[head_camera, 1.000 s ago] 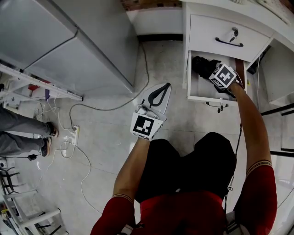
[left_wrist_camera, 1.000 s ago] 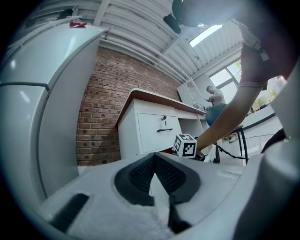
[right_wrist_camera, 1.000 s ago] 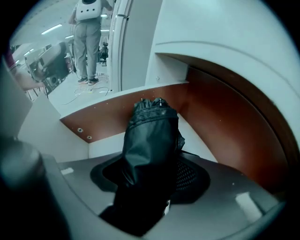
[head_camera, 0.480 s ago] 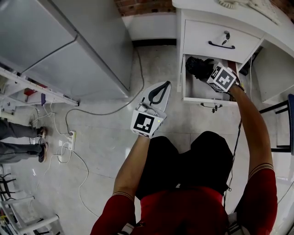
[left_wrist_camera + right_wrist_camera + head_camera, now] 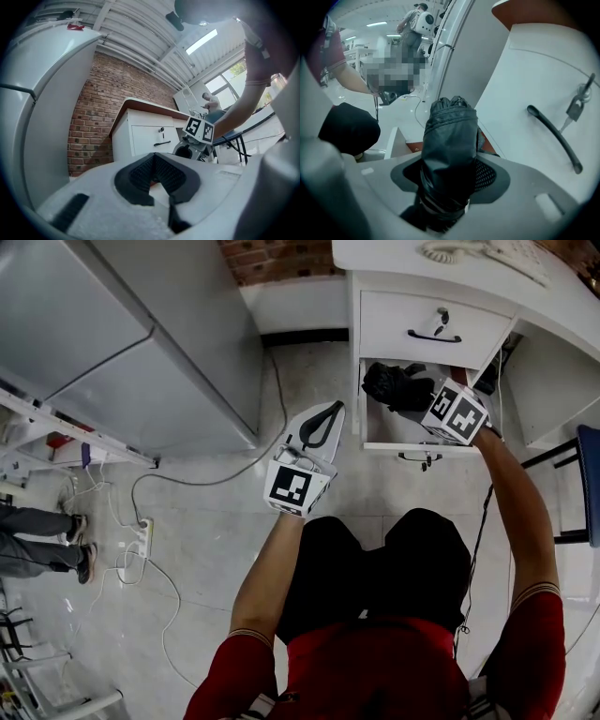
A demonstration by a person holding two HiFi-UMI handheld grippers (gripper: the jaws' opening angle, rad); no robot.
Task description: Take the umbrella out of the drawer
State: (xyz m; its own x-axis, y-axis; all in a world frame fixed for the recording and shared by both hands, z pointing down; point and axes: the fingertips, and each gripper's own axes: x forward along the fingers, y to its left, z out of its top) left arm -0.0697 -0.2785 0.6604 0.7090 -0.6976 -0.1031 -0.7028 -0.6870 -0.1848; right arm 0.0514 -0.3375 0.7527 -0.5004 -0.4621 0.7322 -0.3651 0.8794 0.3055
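Over the open lower drawer (image 5: pixel 412 448) at far right, the right gripper (image 5: pixel 414 397), clamped on the folded black umbrella (image 5: pixel 386 385), has raised it almost clear since a second ago, while the left gripper (image 5: pixel 323 423) hangs closed and empty.

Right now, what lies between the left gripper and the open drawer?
Only bare floor separates the left gripper from the drawer in the head view.

Head view steeply down, all views share cabinet (image 5: pixel 384 320)
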